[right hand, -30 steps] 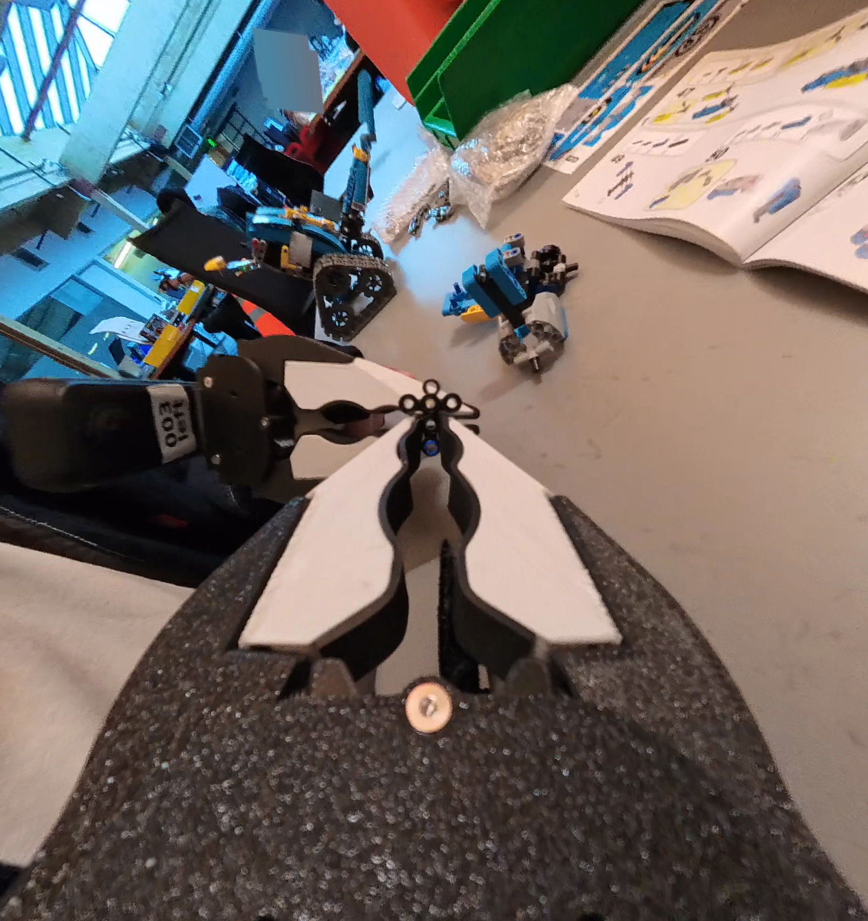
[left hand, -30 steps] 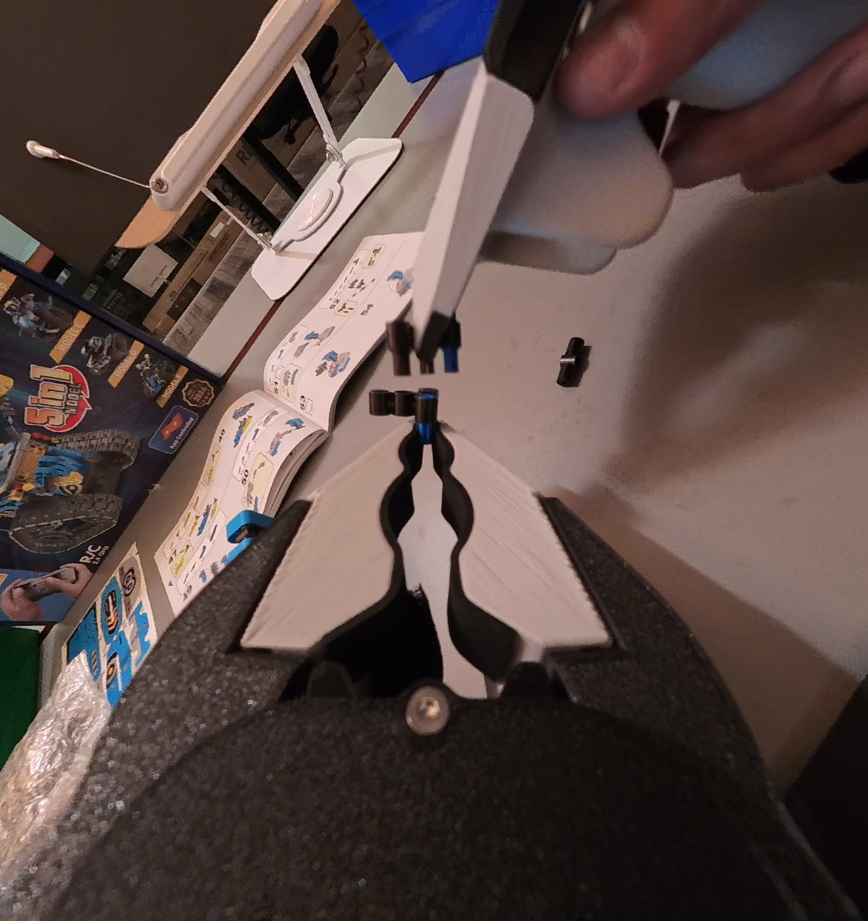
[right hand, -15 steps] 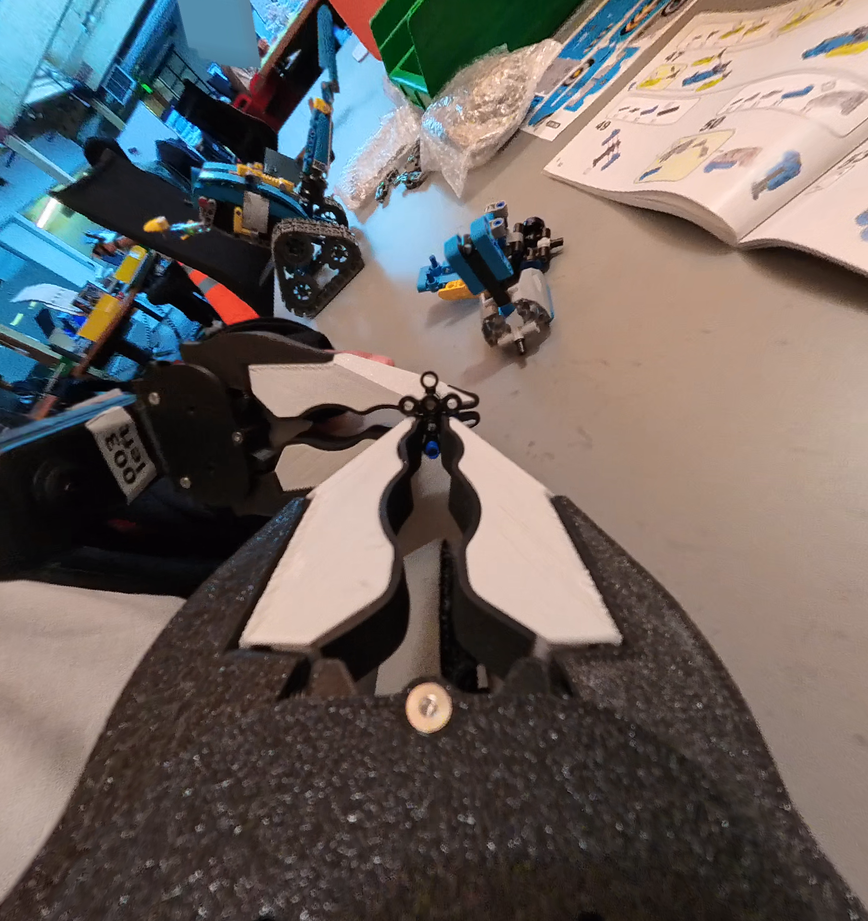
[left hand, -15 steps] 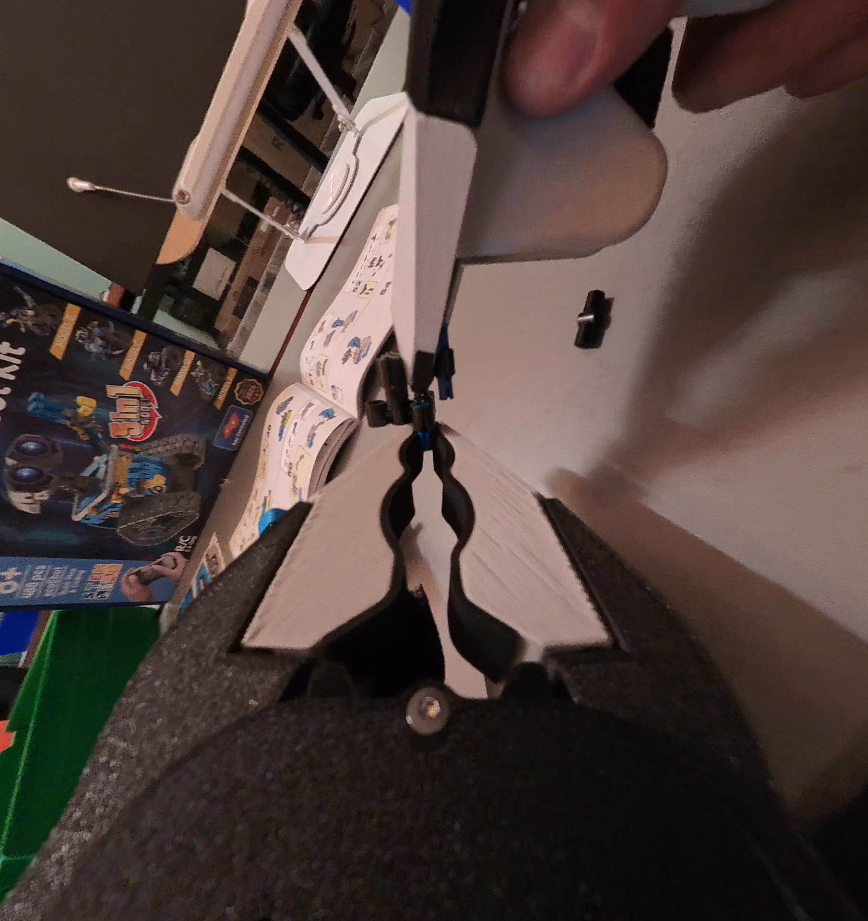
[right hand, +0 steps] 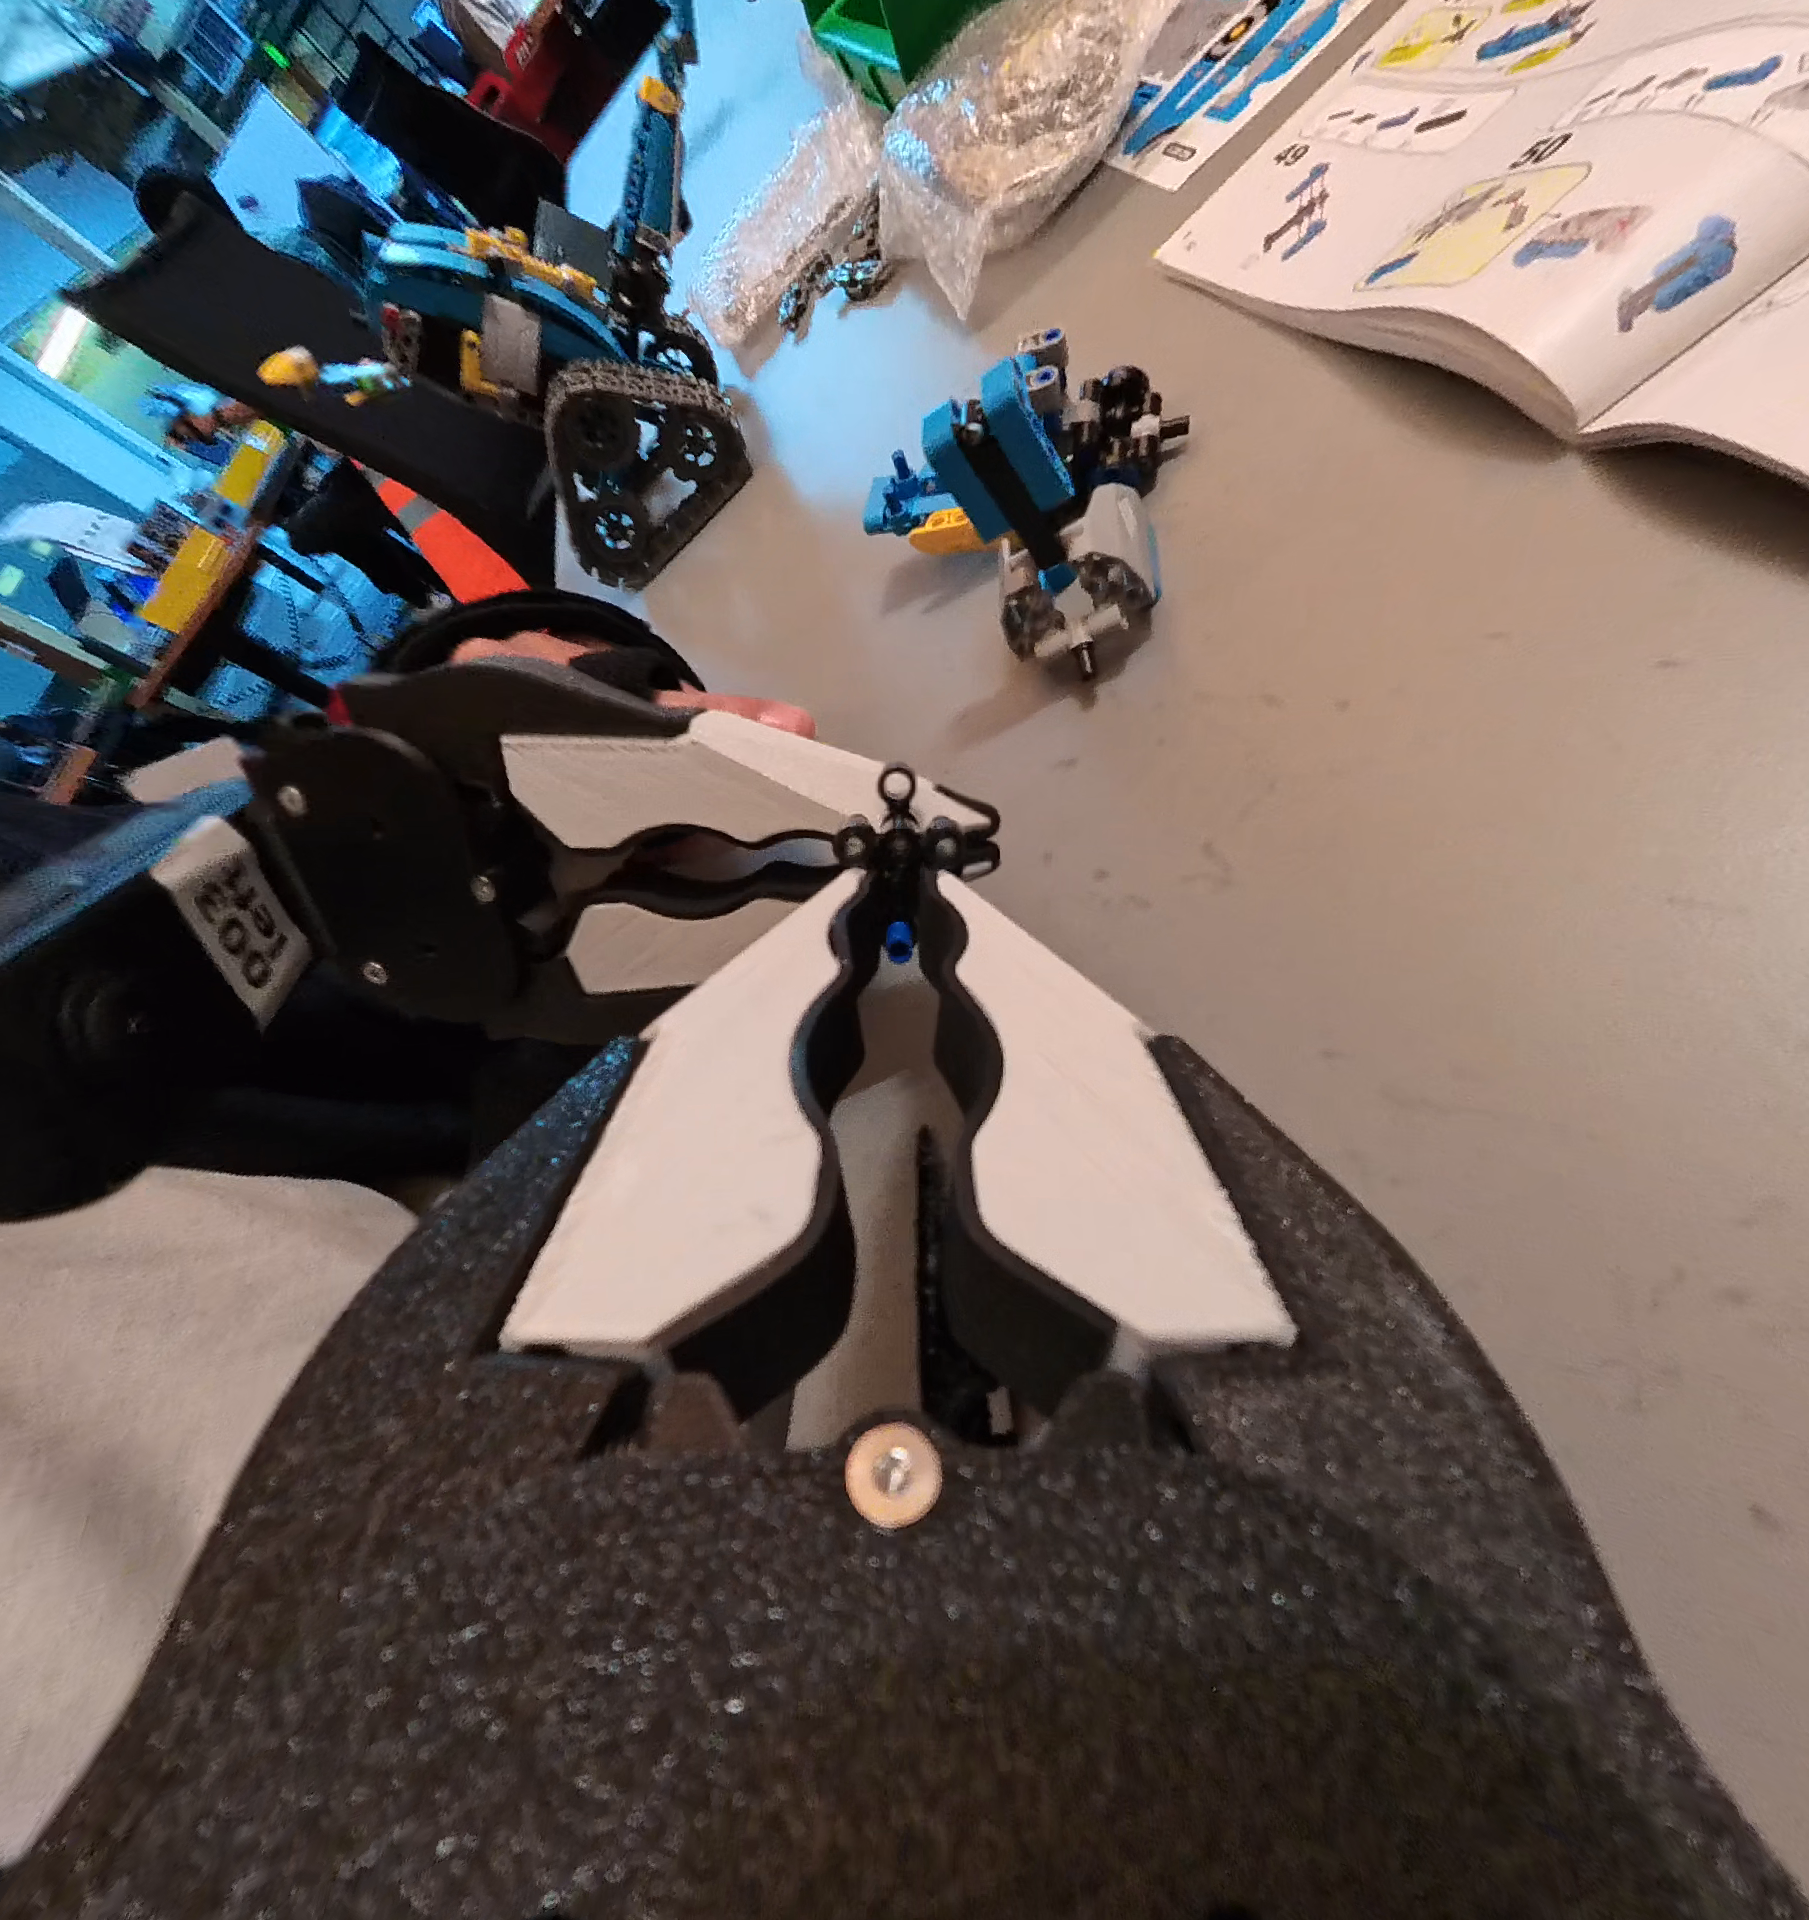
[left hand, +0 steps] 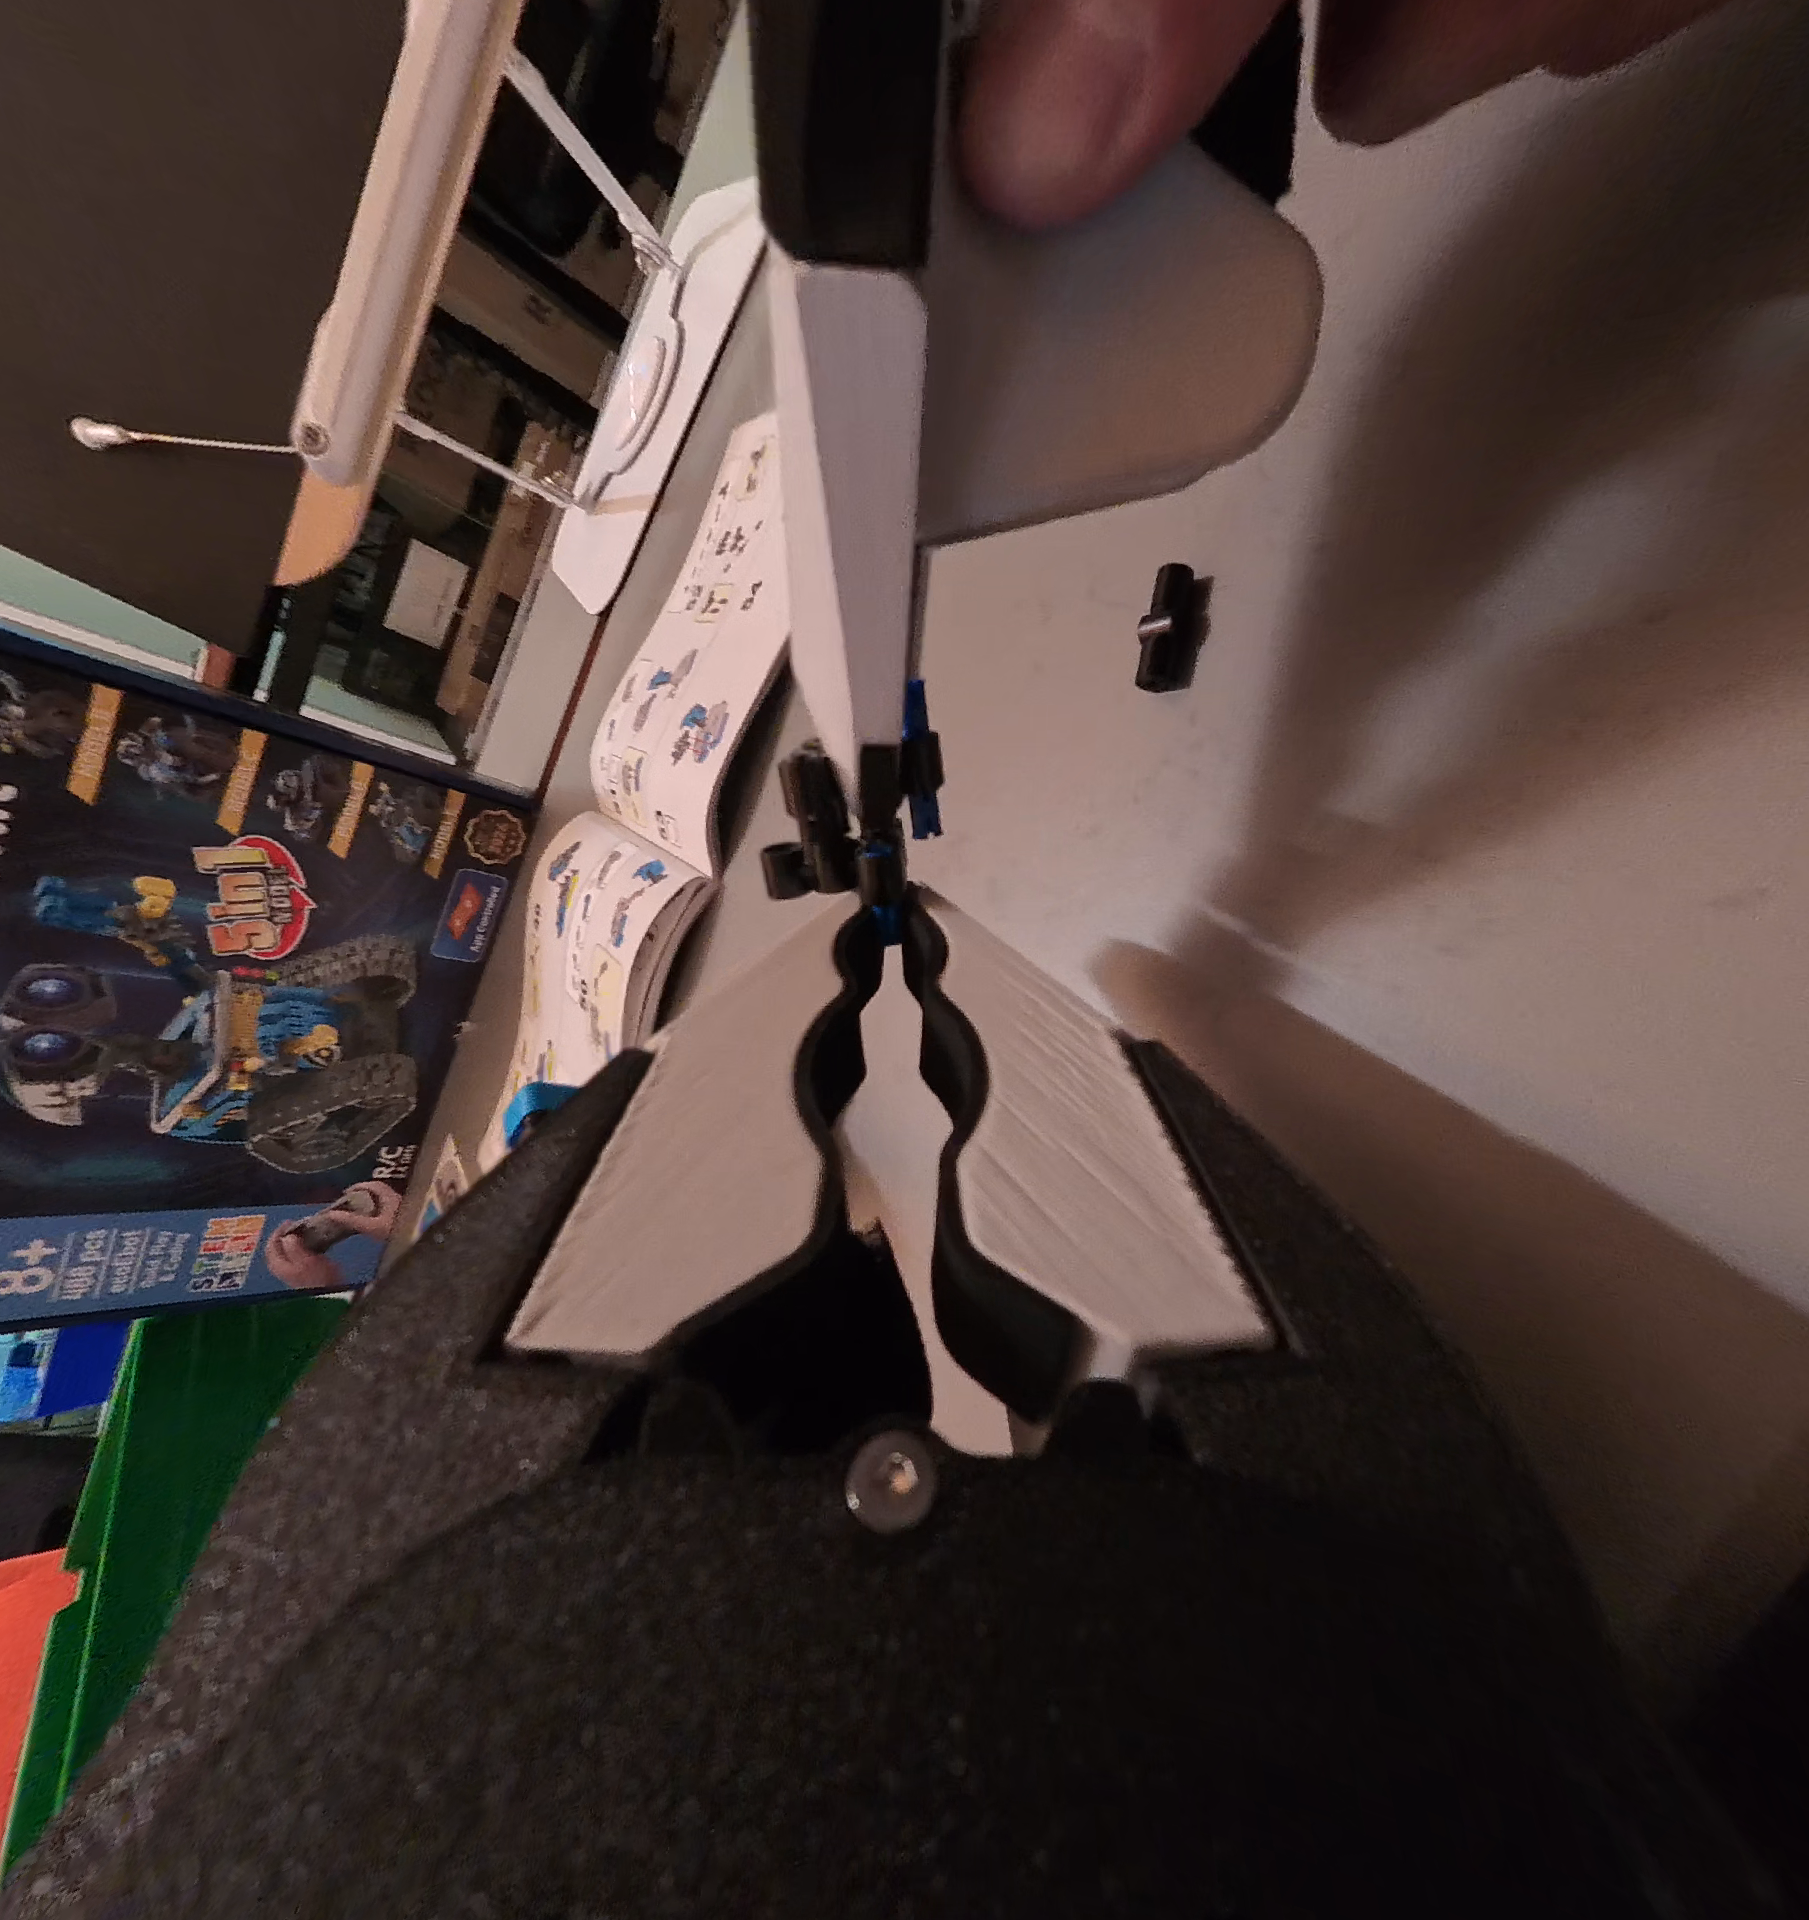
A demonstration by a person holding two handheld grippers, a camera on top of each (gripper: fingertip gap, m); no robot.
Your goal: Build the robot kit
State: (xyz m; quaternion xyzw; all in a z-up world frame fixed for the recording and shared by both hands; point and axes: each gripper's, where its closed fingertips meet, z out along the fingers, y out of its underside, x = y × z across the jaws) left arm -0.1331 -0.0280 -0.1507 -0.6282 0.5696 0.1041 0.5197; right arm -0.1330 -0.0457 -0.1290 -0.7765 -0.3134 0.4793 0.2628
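Note:
My left gripper [left hand: 884,909] is shut on a small black-and-blue pin piece [left hand: 882,883] held above the grey table [left hand: 1502,727]. My right gripper [right hand: 895,899] is shut on a black multi-hole connector [right hand: 900,836] with a blue pin [right hand: 895,935] between its fingers. The two grippers meet tip to tip, and the two pieces touch there. In the left wrist view the right gripper [left hand: 879,769] comes down from above with the connector [left hand: 812,821] and a blue pin [left hand: 919,758] at its tip. In the right wrist view the left gripper [right hand: 848,842] comes in from the left. A hand grips each tool.
A loose black pin [left hand: 1170,629] lies on the table. An open instruction booklet [right hand: 1606,239], a partly built blue model [right hand: 1035,488], a tracked vehicle [right hand: 619,436] and plastic bags [right hand: 983,135] lie beyond. A kit box [left hand: 183,966], green bin [left hand: 152,1455] and white lamp [left hand: 651,395] stand at the left. My left and right fingertips are right by each other.
The two grippers have closed the gap between them, and their held pieces now touch at the tips. Both stay shut.

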